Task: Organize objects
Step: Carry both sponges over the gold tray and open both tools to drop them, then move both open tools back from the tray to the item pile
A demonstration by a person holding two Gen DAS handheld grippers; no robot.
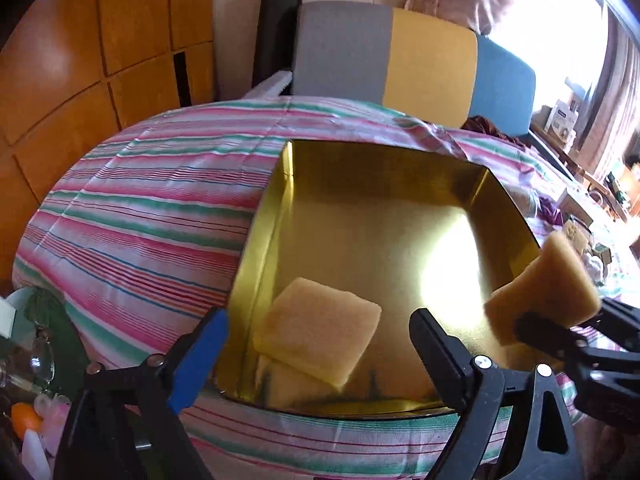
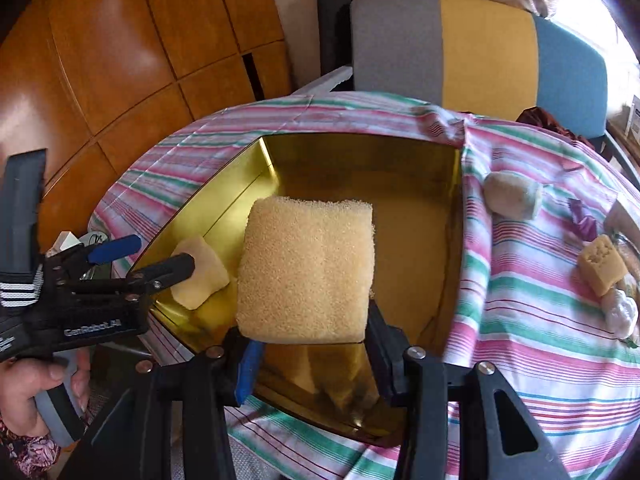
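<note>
we see the striped bedcover [image 2: 540,280] filling most of both views, with the headboard [image 2: 480,48] at twelve o'clock and wood panels [image 2: 120,60] toward ten. the gold tin [image 1: 360,168] sits open on the cover, its near rim just ahead of both tools. in the left view a sponge [image 1: 316,330] lies in the tin's near-left corner, at about seven o'clock on the floor of it, tilted against the wall. our left gripper [image 1: 316,354] stands released, jaws spread wide to either side of that sponge, pads off it. our right gripper [image 2: 310,350] is clenched on a second sponge [image 2: 306,268], held above the tin's middle and blocking our sight of the floor beneath. at three o'clock on the cover lie a pale stone-like lump [image 2: 512,198], a yellow block [image 2: 602,266] and a white crumpled thing [image 2: 620,314], apart from the tin. a hand [image 2: 36,392] grips the left tool at eight o'clock.
</note>
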